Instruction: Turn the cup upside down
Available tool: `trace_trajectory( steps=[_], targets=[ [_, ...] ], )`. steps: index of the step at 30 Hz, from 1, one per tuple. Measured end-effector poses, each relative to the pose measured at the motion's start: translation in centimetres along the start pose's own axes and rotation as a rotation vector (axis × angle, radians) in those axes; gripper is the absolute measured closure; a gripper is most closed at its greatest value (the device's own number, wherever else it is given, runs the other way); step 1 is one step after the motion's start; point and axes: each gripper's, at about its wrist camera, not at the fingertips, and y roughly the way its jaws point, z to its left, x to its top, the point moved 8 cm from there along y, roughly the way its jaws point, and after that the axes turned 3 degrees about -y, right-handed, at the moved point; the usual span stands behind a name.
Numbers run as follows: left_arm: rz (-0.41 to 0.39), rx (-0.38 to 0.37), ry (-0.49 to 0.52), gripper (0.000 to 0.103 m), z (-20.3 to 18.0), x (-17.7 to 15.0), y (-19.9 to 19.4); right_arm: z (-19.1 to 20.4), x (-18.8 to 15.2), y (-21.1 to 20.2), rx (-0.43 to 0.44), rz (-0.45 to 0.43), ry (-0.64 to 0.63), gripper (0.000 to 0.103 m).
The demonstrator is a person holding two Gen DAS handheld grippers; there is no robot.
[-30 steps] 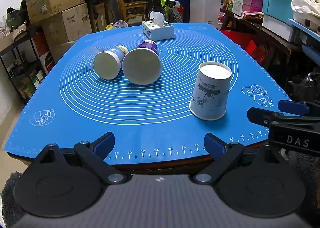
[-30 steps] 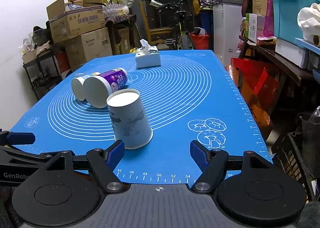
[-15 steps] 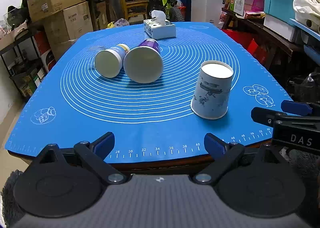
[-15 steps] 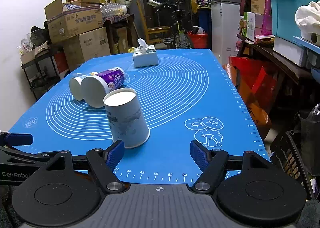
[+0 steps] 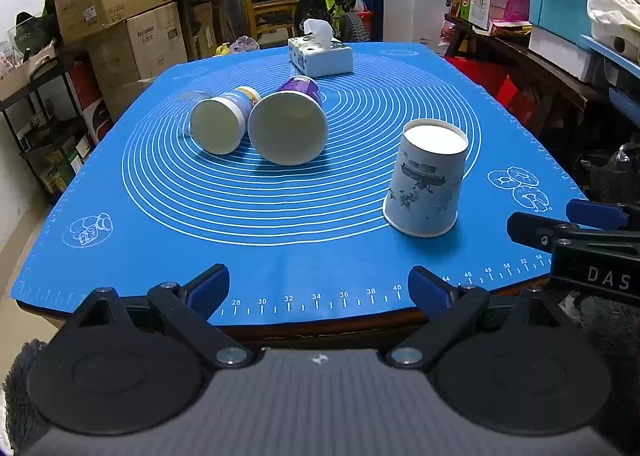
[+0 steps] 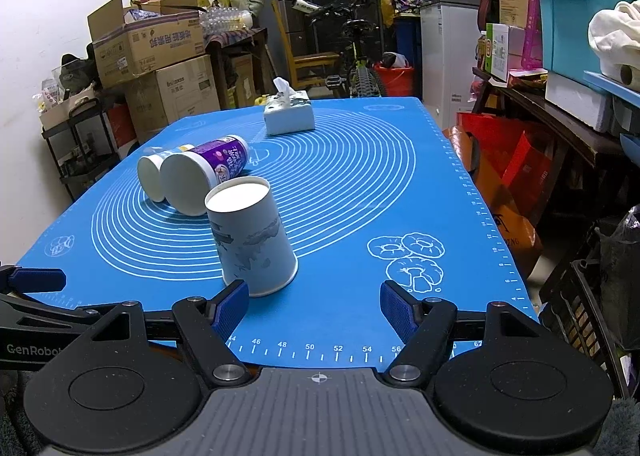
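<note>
The left claw (image 5: pixel 319 288) sits spread at the near edge of the counter (image 5: pixel 320 330), nothing between its blue pads. The right claw (image 6: pixel 314 306) is likewise spread wide and empty, its left pad (image 6: pixel 232 302) just in front of the paper cup's rim; whether they touch cannot be told.

The paper cup (image 6: pixel 252 240) stands upside down on the blue mat (image 6: pixel 352 195), wide mouth down and narrower flat white base up. It is pale white-blue, printed with dark grey-blue ink-style patches, and has a rolled rim against the mat. In the left wrist view the paper cup (image 5: pixel 428 179) stands ahead and to the right of the left claw, at the outer ring of the mat's white circles.

Beyond the paper cup and to its left lie 2 containers on their sides, touching each other, round white ends facing the cameras: the purple container (image 5: pixel 288 125) nearer the cup, the yellow-and-blue container (image 5: pixel 222 123) on its far side.

Farther back past the cup, near the mat's far edge, sits a tissue box (image 5: pixel 322 55) with a tissue sticking up.
</note>
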Motion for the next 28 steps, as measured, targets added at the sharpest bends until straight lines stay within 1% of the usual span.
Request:
trace_trajectory(
  steps=[28],
  targets=[
    [-0.001,0.005,0.007,0.008,-0.06,-0.02,-0.02,-0.24,-0.24,0.00,0.001,0.002,0.007,0.026]
  ],
)
